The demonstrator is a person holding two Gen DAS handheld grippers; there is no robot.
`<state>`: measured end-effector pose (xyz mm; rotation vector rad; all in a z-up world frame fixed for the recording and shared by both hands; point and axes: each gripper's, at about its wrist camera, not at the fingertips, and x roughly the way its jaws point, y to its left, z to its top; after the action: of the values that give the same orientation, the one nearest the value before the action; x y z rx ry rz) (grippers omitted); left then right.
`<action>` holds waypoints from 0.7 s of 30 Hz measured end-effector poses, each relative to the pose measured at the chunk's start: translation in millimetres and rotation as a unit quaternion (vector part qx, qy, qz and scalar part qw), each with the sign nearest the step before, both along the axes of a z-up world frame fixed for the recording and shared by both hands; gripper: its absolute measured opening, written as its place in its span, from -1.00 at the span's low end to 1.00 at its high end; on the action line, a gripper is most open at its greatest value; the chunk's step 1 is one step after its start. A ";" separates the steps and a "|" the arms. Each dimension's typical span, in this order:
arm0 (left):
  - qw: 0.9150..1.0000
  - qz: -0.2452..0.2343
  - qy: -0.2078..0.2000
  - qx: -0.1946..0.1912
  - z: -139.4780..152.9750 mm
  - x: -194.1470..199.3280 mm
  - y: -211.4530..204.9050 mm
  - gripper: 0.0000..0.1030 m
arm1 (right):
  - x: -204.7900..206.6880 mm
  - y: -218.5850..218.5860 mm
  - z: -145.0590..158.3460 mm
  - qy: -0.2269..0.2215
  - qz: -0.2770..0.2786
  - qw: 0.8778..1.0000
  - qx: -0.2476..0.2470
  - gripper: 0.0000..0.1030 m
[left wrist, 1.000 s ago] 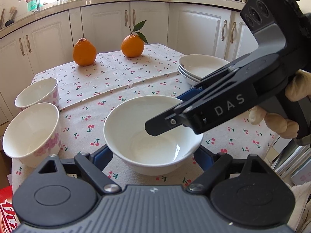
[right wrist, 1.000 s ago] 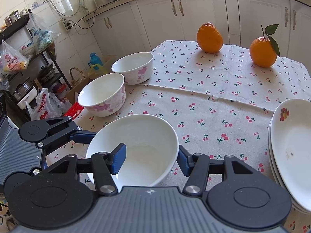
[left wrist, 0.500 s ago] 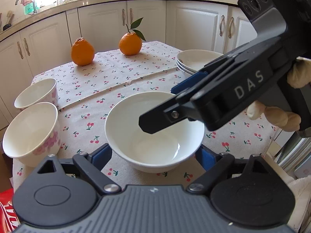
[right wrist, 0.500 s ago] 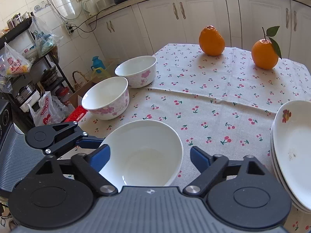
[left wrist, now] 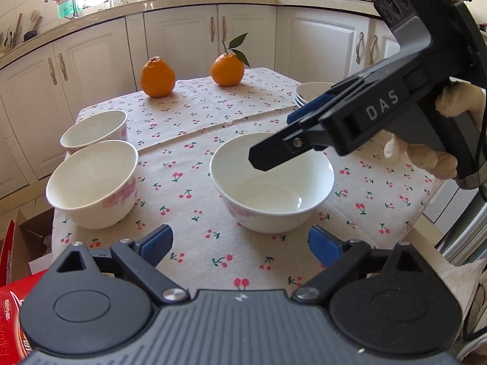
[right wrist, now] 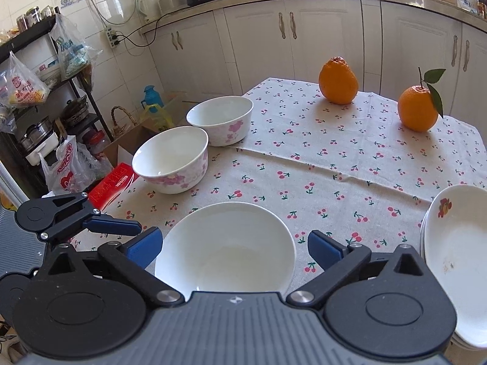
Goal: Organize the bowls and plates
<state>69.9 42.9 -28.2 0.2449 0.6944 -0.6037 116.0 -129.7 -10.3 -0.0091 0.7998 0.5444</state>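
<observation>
Standing on the cherry-print table (right wrist: 319, 164), two floral bowls (right wrist: 172, 164) sit at ten o'clock; the white bowl (right wrist: 225, 246) rests between the right gripper (right wrist: 232, 248), whose jaws have just been opening and clear it; stacked plates (right wrist: 456, 243) at three. Left gripper (left wrist: 240, 243) gapes empty.

Three bowls: one wide bowl (right wrist: 225, 243), two floral bowls (right wrist: 172, 164) (right wrist: 220, 120). Two oranges (right wrist: 338, 82) (right wrist: 418, 109). One stack of plates (right wrist: 456, 243), number within indeterminate.
</observation>
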 end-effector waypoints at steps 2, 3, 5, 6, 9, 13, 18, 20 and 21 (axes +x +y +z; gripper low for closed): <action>1.000 0.015 -0.004 0.000 0.8 0.2 9.9 0.86 | 1.4 6.9 3.3 -0.004 0.008 1.000 -0.009 1.00; 1.000 0.021 -0.007 0.000 1.2 1.3 14.6 0.86 | 2.3 10.8 5.0 -0.006 0.012 1.000 -0.013 1.00; 0.999 0.036 -0.012 -0.001 2.1 4.5 24.2 0.86 | 4.9 17.6 8.4 -0.009 0.022 1.000 -0.018 1.00; 0.999 0.044 -0.015 -0.003 2.3 7.5 29.2 0.86 | 6.4 21.4 10.7 -0.010 0.027 0.999 -0.019 1.00; 0.997 0.067 -0.024 -0.004 2.7 15.1 44.0 0.86 | 13.2 32.1 16.1 -0.009 0.039 0.999 -0.022 1.00; 0.995 0.093 -0.039 -0.002 1.5 28.3 60.1 0.86 | 24.3 48.8 22.8 -0.007 0.060 0.998 -0.032 1.00; 0.993 0.111 -0.050 -0.003 -0.9 44.6 73.9 0.86 | 39.0 68.9 27.2 -0.006 0.086 0.995 -0.051 1.00; 0.992 0.115 -0.053 -0.001 -2.2 50.8 76.6 0.86 | 47.3 75.7 27.6 -0.002 0.094 0.994 -0.055 0.99; 0.992 0.115 -0.055 -0.001 -2.8 53.2 77.5 0.86 | 51.4 78.3 27.5 0.001 0.098 0.994 -0.057 0.99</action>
<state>123.0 120.4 -31.1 0.1923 0.6051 -0.3683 167.5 -51.4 17.2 -0.1931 0.8352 0.6831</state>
